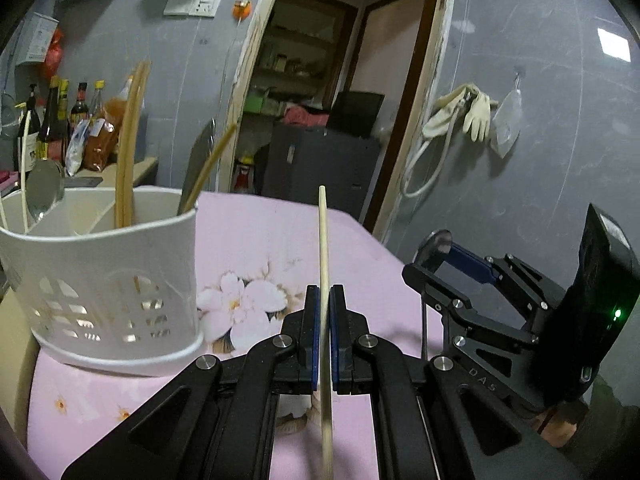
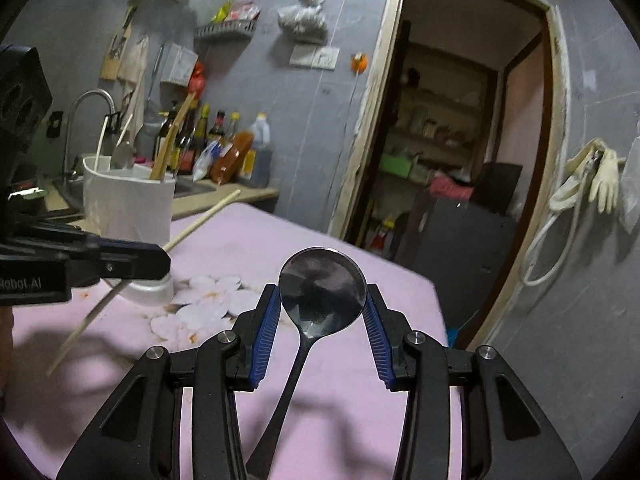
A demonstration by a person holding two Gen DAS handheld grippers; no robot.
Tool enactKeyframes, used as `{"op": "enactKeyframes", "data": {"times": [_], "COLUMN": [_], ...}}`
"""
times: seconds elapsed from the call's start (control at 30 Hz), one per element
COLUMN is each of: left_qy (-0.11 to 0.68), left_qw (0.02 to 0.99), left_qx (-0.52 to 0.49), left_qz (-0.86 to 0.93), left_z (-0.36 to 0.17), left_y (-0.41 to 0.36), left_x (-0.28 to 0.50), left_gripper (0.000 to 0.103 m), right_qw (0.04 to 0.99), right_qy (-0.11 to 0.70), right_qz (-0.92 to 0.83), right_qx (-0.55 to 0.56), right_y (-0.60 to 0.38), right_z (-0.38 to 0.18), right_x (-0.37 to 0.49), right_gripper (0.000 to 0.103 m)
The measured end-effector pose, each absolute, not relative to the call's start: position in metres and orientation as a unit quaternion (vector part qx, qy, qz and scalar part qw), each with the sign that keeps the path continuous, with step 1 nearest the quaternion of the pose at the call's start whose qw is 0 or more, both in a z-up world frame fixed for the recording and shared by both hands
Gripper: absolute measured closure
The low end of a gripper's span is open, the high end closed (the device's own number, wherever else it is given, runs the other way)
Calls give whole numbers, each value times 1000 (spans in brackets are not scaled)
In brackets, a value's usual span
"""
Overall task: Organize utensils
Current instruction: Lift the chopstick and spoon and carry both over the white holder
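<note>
Holding chopstick: the left gripper (image 1: 325,300) is clenched on a pale chopstick (image 1: 323,240), upright between its blue pads.
Spoon: a metal spoon (image 2: 322,292) sits between the right gripper (image 2: 322,312) fingers; they seem to touch its bowl, but I cannot tell.
Holder: white utensil holder (image 1: 120,280) near the table's (image 1: 256,232) far left corner.
</note>
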State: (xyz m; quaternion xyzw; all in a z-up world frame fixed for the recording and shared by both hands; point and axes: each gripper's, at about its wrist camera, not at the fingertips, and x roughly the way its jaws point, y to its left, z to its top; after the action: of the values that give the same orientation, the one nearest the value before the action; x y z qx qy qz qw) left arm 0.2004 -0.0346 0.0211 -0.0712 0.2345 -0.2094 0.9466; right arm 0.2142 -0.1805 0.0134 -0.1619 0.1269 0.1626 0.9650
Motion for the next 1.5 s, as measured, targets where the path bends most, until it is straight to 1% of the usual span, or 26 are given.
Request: {"op": "enactKeyframes", "data": {"times": [0.57, 0.93, 1.1, 1.23, 1.5], "left_qy": [173, 109, 86, 81, 81], "left_qw": [960, 973, 977, 979, 978], "left_qx": [-71, -62, -70, -105, -174], "left_qz": [-208, -193, -183, -157, -84], "left_z": [45, 80, 106, 119, 117], "left_y": [-20, 5, 36, 76, 145], "left_x": [186, 186, 196, 211, 237], "left_gripper": [100, 100, 100, 100, 100], "right_qw": [970, 969, 967, 964, 953], "right_qy": [59, 12, -12, -29, -65], "right_qz": [154, 174, 197, 226, 280], "right_qx": [-178, -176, -164, -138, -92], "right_y": [-171, -156, -142, -130, -97], "right_z": [40, 71, 94, 116, 157], "right_x": [195, 186, 186, 189, 193], "right_gripper": [64, 64, 64, 64, 64]}}
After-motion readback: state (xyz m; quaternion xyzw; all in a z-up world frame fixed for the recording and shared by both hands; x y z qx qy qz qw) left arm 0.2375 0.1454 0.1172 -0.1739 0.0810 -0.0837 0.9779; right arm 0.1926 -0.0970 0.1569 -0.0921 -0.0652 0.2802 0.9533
